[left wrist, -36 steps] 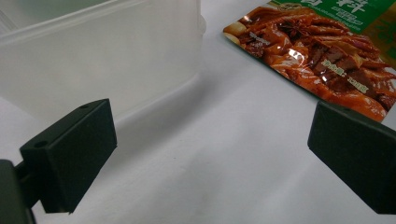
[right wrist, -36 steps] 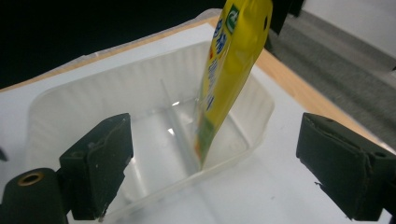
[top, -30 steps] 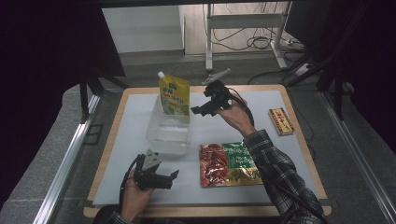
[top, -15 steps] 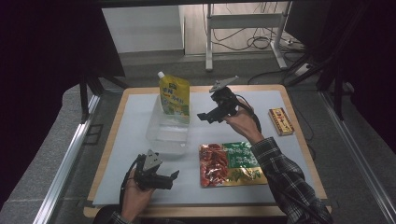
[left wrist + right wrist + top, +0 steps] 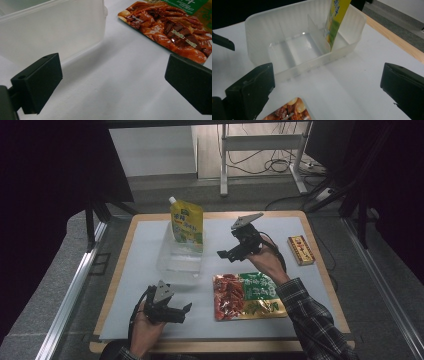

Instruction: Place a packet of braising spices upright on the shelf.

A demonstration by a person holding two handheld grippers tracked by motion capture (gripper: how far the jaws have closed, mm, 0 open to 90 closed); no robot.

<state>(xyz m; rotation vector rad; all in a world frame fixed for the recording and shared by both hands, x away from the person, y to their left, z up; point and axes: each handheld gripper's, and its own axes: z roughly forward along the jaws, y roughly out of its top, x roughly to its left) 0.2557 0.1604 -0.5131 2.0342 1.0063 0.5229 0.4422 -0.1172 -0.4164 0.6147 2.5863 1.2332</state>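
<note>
Yellow pouch [image 5: 187,221] with green print — clear bin [image 5: 178,257] — red-and-green food packet [image 5: 248,294], black claws.

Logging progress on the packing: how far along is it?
Done: the yellow spouted pouch stands in the clear plastic divided bin. In hand: nothing; right gripper and left gripper are open. Left: the red-and-green foil food packet and small red box lie on the table.

On the table [image 5: 310,315]: 1 clear plastic bin [image 5: 176,262], 1 yellow spouted pouch [image 5: 186,222], 1 flat red-and-green food packet [image 5: 248,295], 1 small box [image 5: 300,249], and 2 handheld grippers.
</note>
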